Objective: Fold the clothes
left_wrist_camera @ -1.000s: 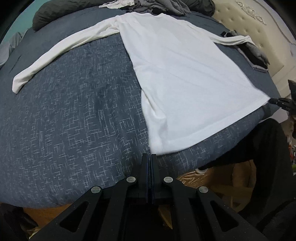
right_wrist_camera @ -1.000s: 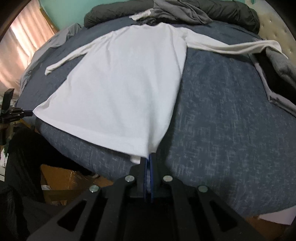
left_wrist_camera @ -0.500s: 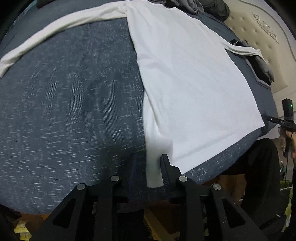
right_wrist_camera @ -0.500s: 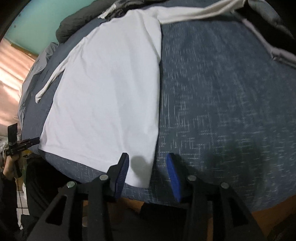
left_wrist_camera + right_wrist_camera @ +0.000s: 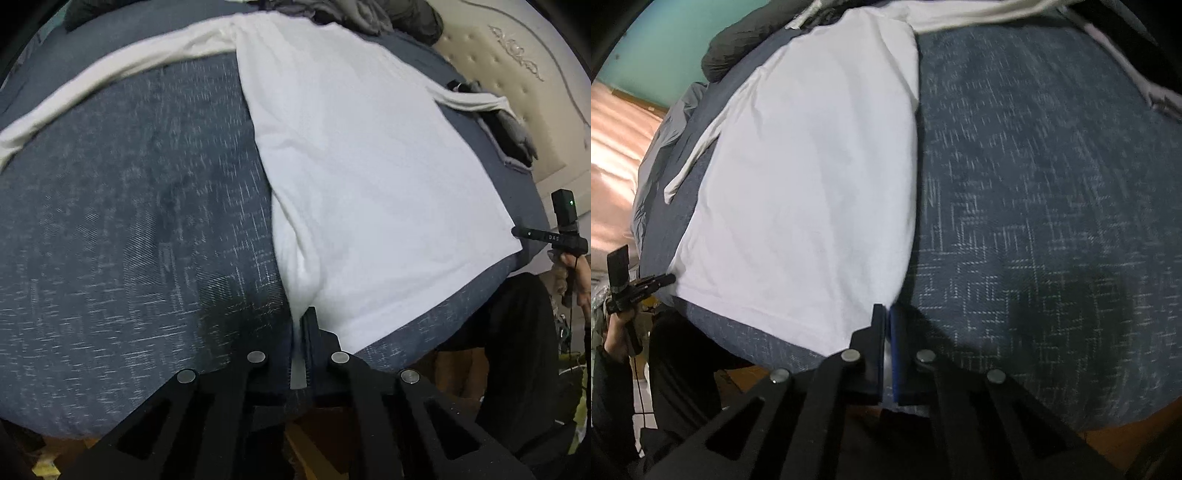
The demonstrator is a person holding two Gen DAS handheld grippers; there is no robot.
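Note:
A white long-sleeved shirt (image 5: 369, 166) lies flat on a dark blue patterned bedspread (image 5: 129, 221), sleeves spread out. My left gripper (image 5: 301, 317) is shut on the shirt's left hem corner at the near bed edge. In the right wrist view the shirt (image 5: 812, 177) lies left of centre, and my right gripper (image 5: 886, 314) is shut on its right hem corner. Each gripper shows in the other's view, the right one (image 5: 517, 232) and the left one (image 5: 670, 277), at the opposite hem corner.
Dark grey clothes (image 5: 369, 18) and a dark pillow (image 5: 738, 48) lie at the far side of the bed. A cream tufted headboard (image 5: 517, 74) stands at the right. The bedspread's (image 5: 1052, 203) near edge drops to a wooden floor (image 5: 458, 373).
One second ago both grippers were shut near the hem. Half a second ago both were open around the hem corners. Now both have closed on the corners, and the fabric puckers by the left one.

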